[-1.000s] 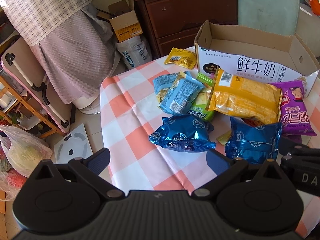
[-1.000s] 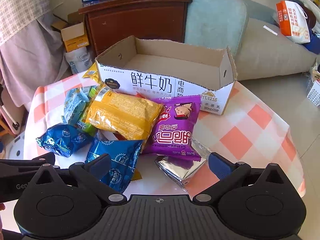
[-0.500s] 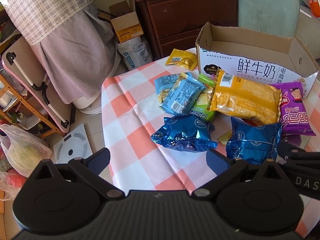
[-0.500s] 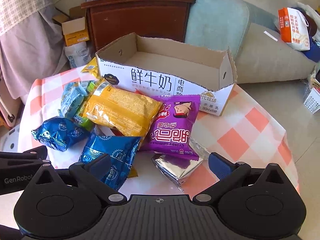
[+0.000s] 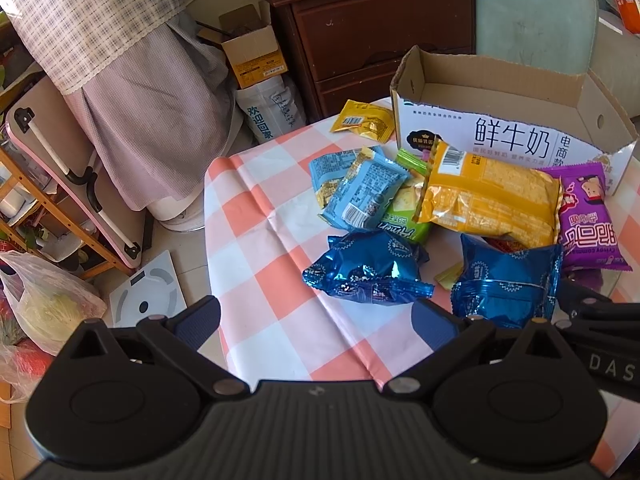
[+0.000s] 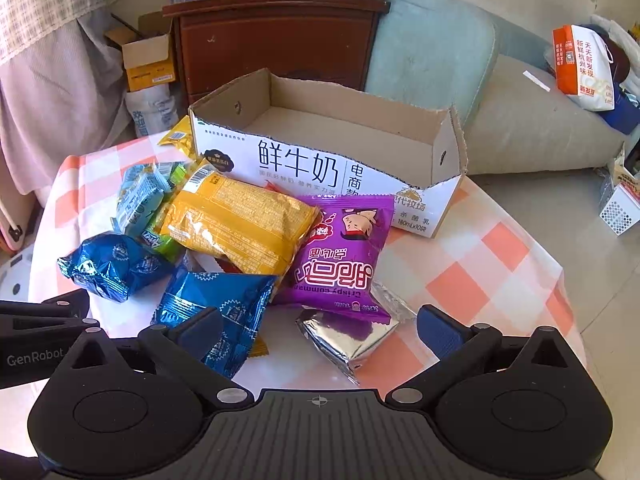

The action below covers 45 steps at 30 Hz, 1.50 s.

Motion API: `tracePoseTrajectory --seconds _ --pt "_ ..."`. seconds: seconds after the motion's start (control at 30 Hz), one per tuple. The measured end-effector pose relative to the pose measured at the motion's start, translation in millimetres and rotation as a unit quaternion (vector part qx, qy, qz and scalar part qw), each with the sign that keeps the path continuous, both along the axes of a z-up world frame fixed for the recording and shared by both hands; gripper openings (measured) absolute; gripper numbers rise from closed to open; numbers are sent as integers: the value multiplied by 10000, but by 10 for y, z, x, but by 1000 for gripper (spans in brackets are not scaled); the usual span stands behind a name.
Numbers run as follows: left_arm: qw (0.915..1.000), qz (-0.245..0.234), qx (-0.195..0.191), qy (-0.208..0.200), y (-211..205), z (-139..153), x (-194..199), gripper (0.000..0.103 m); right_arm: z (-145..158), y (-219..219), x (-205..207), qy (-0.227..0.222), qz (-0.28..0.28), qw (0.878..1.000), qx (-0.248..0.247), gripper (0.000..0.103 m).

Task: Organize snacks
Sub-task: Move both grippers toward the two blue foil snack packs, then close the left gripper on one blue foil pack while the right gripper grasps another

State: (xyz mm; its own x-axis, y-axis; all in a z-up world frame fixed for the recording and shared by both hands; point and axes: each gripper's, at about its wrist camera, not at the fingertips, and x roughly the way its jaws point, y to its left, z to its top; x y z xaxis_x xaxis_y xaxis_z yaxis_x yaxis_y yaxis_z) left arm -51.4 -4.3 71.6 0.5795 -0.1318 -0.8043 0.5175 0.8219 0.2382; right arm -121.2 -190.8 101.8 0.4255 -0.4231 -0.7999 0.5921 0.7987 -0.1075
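Snack packets lie in a heap on the checked tablecloth (image 5: 256,240) in front of an empty cardboard milk box (image 6: 320,168), which also shows in the left wrist view (image 5: 512,140). The heap holds two shiny blue packets (image 5: 372,272) (image 5: 504,284), a big yellow bag (image 6: 240,224), a purple bag (image 6: 340,264), a silver packet (image 6: 348,336), light blue packets (image 5: 360,192) and a green one (image 5: 404,220). A small yellow packet (image 5: 364,122) lies left of the box. My left gripper (image 5: 316,318) is open above the table's near edge, short of a blue packet. My right gripper (image 6: 318,324) is open over the silver packet.
A dark wooden cabinet (image 6: 276,44) stands behind the table. A light green cushioned sofa (image 6: 460,80) is at the back right. On the floor at the left are a covered fan (image 5: 132,92), a scale (image 5: 148,300) and plastic bags (image 5: 44,300).
Both grippers have shifted slightly to the left and forward. The right view has tilted down a little toward the silver packet. Nothing on the table has moved.
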Motion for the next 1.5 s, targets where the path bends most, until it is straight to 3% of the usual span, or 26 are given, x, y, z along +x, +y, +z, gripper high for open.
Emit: tracePoseTrajectory --seconds 0.47,0.63,0.8,0.9,1.23,1.5 --pt "10000 -26 -14 -34 -17 7 -38 100 -1 1 -20 42 -18 10000 -86 103" --pt "9996 -80 -255 123 28 31 -15 100 22 -42 -57 -37 29 10000 19 103" --pt "9981 189 -568 142 173 110 124 100 150 -225 -216 -748 69 9955 575 103" --pt "9971 339 -663 175 246 118 212 100 171 -301 -275 -948 100 9925 759 103" --pt "9958 347 -821 199 232 88 393 100 79 -193 -265 -1294 762 9790 1379 101" --pt "9947 336 -896 379 109 -40 536 99 -95 -127 -118 -1178 819 9771 1569 94"
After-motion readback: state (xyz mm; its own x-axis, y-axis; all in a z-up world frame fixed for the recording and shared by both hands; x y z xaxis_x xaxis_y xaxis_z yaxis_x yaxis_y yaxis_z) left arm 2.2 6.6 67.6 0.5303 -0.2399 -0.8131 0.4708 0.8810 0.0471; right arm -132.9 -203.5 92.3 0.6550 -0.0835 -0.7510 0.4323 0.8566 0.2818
